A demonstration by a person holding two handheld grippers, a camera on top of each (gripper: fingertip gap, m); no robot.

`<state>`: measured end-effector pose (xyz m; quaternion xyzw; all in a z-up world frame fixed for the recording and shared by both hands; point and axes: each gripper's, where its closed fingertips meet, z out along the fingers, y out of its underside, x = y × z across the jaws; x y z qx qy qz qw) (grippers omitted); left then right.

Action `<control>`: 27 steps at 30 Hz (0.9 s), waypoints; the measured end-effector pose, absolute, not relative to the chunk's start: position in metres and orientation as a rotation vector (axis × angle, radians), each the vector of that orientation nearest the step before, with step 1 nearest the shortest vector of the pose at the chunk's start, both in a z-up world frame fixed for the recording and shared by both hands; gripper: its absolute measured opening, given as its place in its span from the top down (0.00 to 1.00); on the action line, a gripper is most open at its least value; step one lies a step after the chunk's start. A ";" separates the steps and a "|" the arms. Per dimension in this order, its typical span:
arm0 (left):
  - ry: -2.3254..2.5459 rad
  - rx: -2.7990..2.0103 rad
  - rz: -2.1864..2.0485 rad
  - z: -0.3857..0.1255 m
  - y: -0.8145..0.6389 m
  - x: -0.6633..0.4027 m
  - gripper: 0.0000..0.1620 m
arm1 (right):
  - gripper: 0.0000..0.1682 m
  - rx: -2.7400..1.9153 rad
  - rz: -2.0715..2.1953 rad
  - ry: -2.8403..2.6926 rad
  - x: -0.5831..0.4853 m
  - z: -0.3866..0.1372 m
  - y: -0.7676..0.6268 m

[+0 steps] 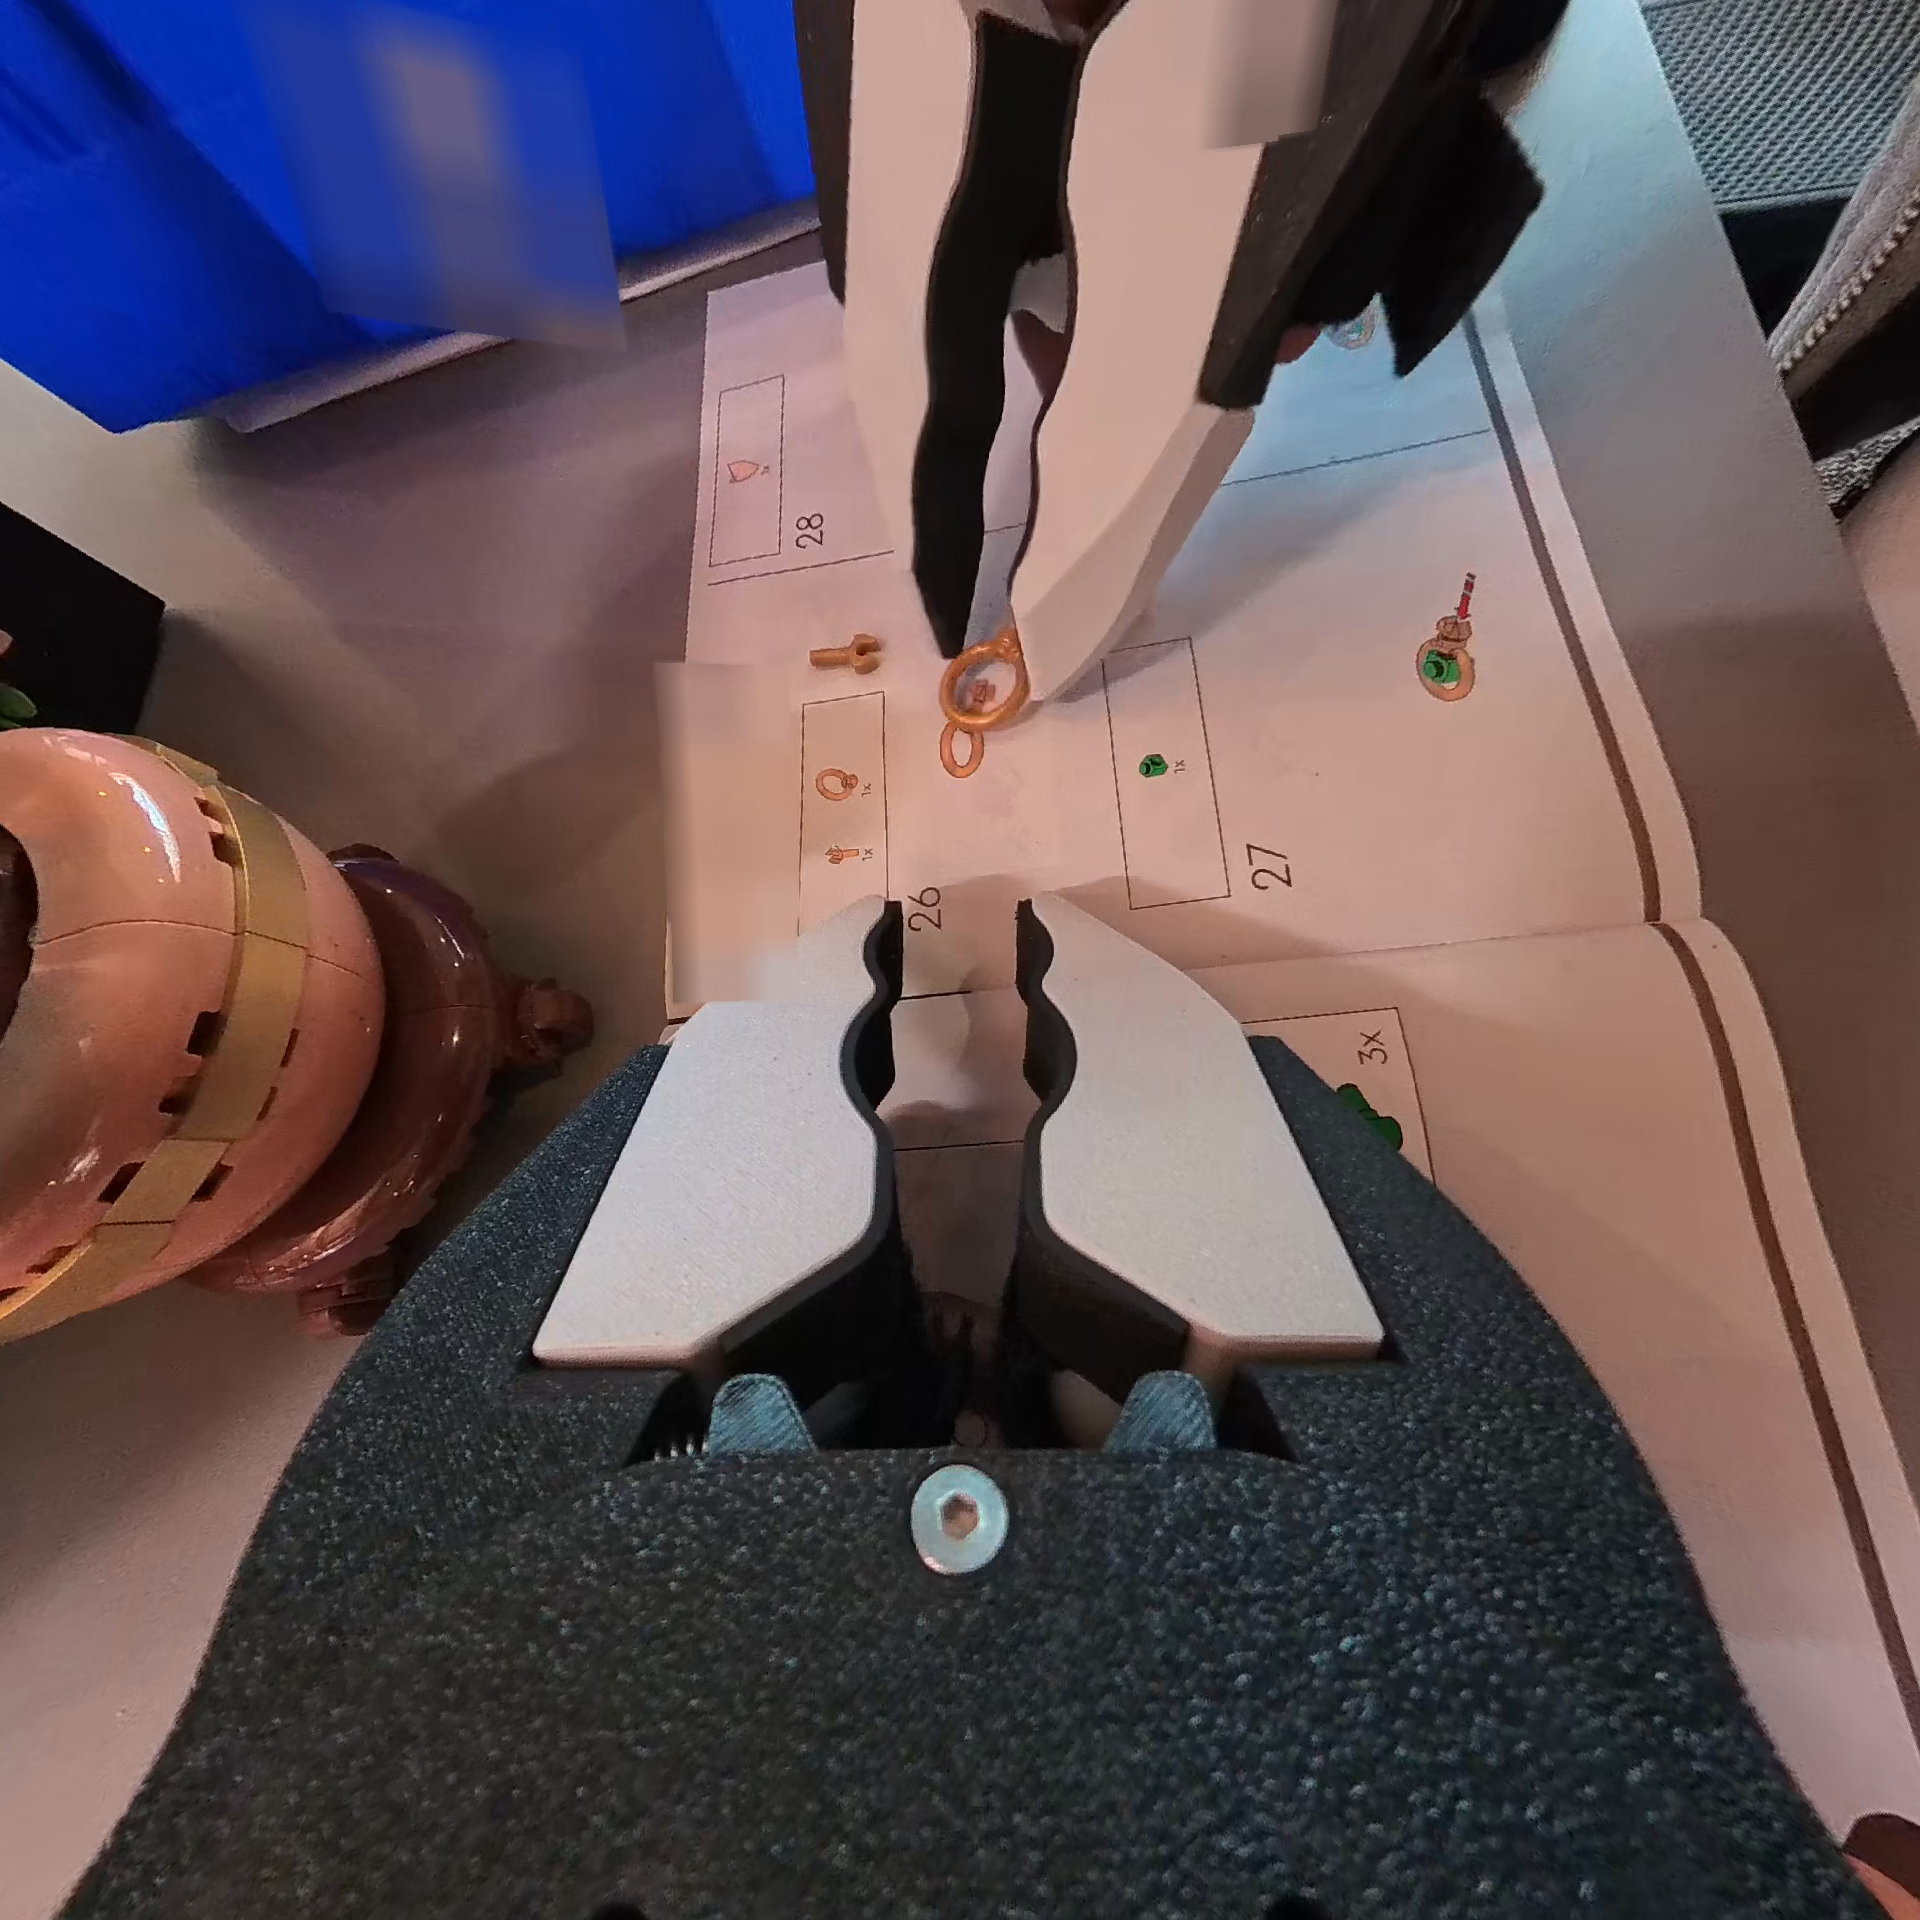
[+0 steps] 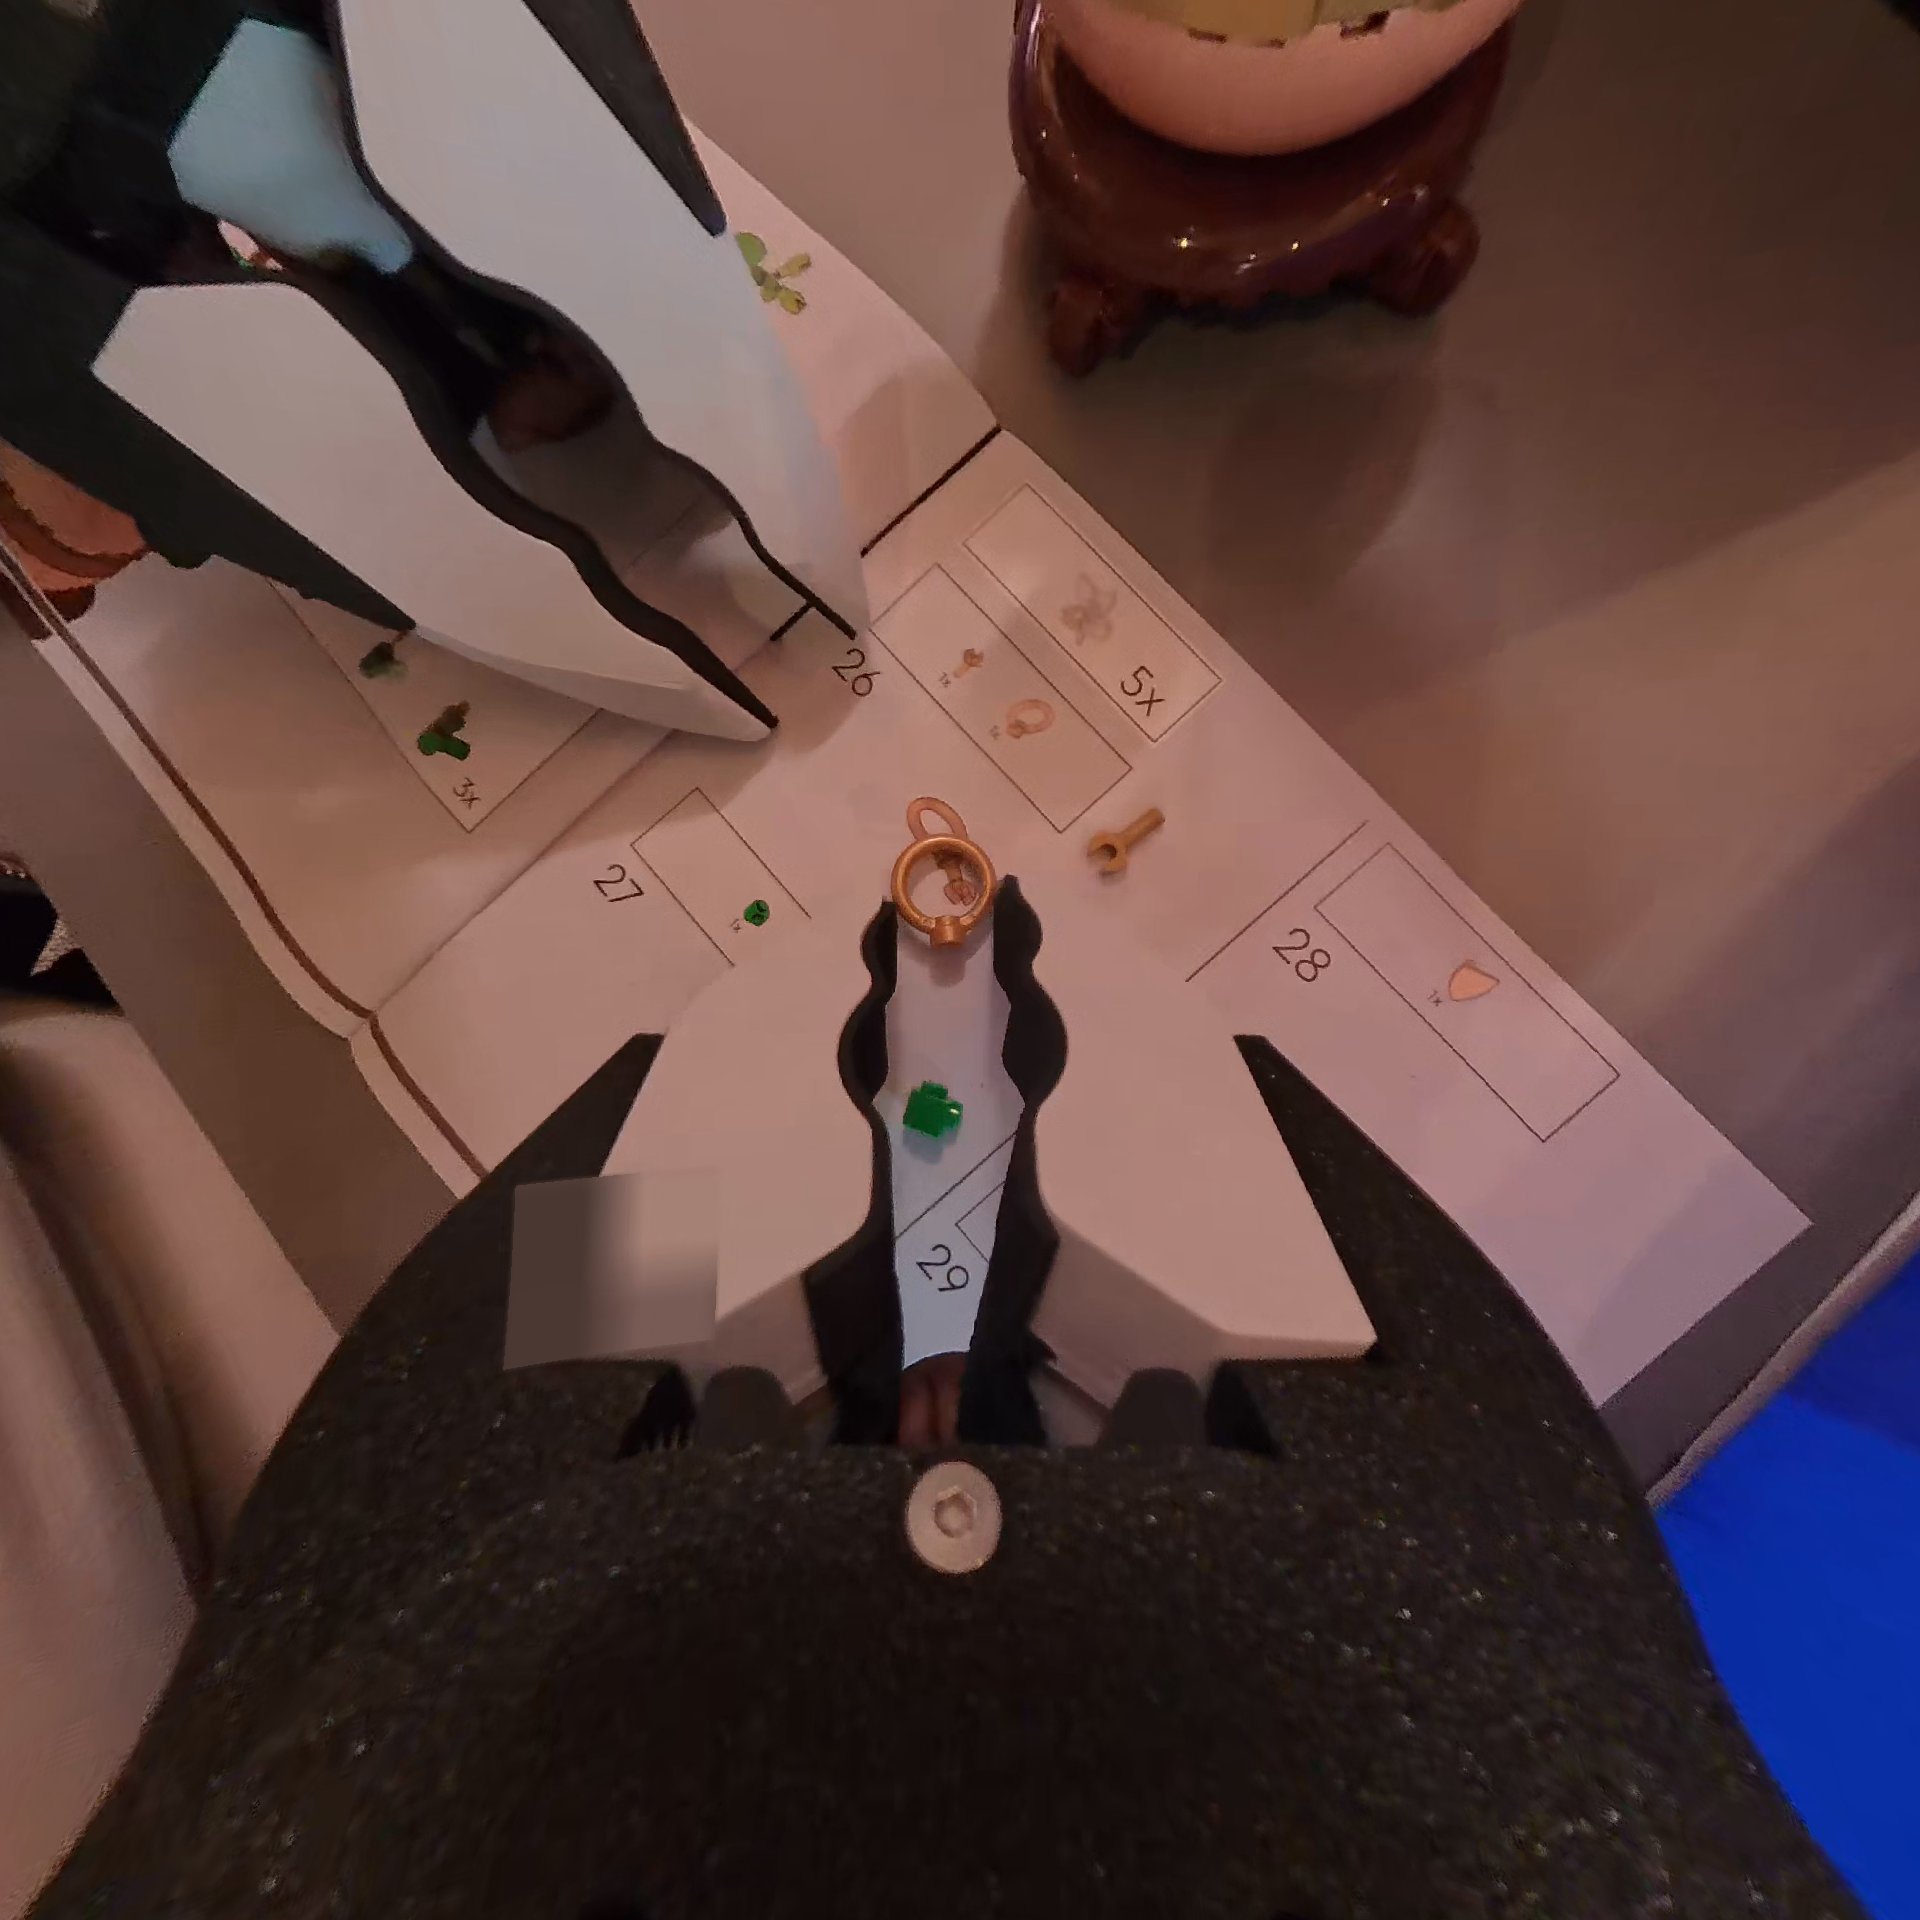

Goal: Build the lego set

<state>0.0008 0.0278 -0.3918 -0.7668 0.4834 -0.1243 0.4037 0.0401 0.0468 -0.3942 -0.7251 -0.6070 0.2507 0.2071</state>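
A grey table (image 1: 436,582) carries everything, with a blue bin (image 1: 312,156) at its far edge in the left wrist view. An open instruction booklet (image 1: 1351,831) lies flat across the table's middle, its spine fold running between the two pages. Beside the booklet's edge stands a partly built model: a pink egg-shaped body with a gold band (image 1: 156,997) seated on a dark brown footed base (image 2: 1247,239).

The left gripper (image 1: 956,914) hangs over the booklet near its spine fold, jaws a narrow gap apart with only the printed page between them. The right gripper (image 2: 951,904) reaches down onto the page opposite it, its tips closed on the small stem of a gold ring piece (image 2: 943,881); the ring's loop sticks out past the tips, over the page.

A green brick (image 2: 932,1110) lies loose on the page, seen through the gap between the right gripper's fingers. A small gold pin with a clip end (image 2: 1124,837) rests on the page just beside the ring, towards the booklet's outer edge.
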 end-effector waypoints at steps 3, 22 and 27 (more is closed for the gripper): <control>1.221 -1.935 -0.312 -0.392 0.028 0.001 0.87 | 0.90 -2.002 0.639 -1.729 0.045 -0.398 0.050; 1.286 -1.751 -0.171 -0.382 0.032 0.006 0.81 | 0.90 -1.835 1.044 -1.789 0.042 -0.362 0.033; 1.305 -1.445 -0.104 -0.352 0.026 0.031 0.81 | 0.90 -1.859 1.331 -1.731 0.043 -0.339 0.018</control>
